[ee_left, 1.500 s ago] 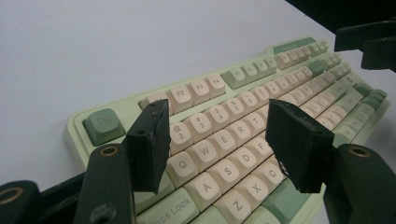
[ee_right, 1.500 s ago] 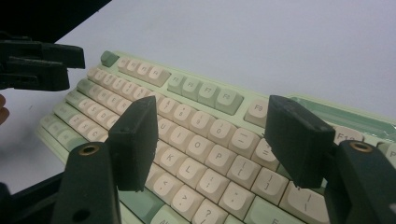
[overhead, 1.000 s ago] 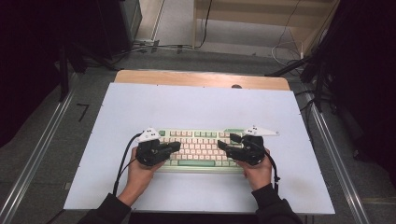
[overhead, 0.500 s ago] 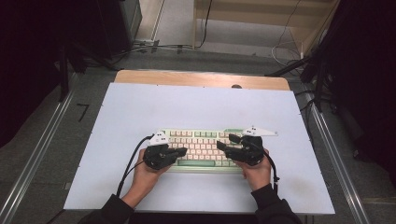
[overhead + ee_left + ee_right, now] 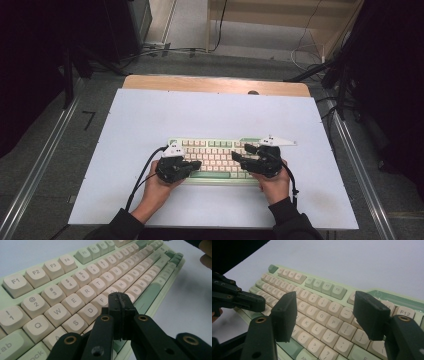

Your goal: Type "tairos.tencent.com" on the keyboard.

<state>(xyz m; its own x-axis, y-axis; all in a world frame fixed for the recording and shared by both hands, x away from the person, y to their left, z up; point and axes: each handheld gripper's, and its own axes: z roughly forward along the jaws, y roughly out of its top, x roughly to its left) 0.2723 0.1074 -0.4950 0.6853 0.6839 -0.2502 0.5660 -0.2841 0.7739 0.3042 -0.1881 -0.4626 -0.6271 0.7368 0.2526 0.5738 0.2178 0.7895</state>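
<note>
A pale green keyboard (image 5: 215,150) with cream keys lies on the white table top, near the person's edge. My left gripper (image 5: 196,164) is shut with nothing in it. In the left gripper view its closed tips (image 5: 119,298) hover just above the keys around F and G on the keyboard (image 5: 62,297). My right gripper (image 5: 242,154) stands open over the right half of the keyboard. In the right gripper view its two pads (image 5: 285,315) straddle the keys near O, P and L of the keyboard (image 5: 322,310), and the left gripper (image 5: 260,304) points in from the left.
The white table top (image 5: 215,115) has bare room behind and beside the keyboard. A wooden strip (image 5: 215,84) runs along its far edge. Metal rails (image 5: 40,165) flank the table, and cables (image 5: 170,50) lie on the floor beyond.
My left gripper has shifted a little to the right over the keyboard's left half, still shut. The right gripper has not moved.
</note>
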